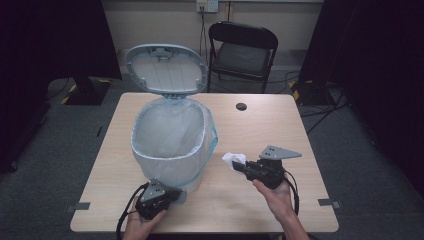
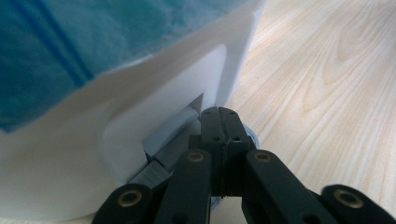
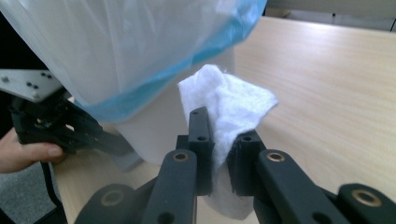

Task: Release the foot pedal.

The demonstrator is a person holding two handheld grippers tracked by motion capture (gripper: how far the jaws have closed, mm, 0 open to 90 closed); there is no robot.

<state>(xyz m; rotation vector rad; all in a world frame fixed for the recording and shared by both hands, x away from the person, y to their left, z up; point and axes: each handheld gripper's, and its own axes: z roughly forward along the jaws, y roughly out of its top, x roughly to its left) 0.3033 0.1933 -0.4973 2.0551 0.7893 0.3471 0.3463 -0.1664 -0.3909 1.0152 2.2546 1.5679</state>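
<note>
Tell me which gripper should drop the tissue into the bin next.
Right. The right gripper is shut on the tissue beside the open bin; the left gripper is shut, pressing the bin's pedal.

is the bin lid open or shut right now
Open: the lid stands tilted up behind the bin, showing the bag-lined inside.
</note>
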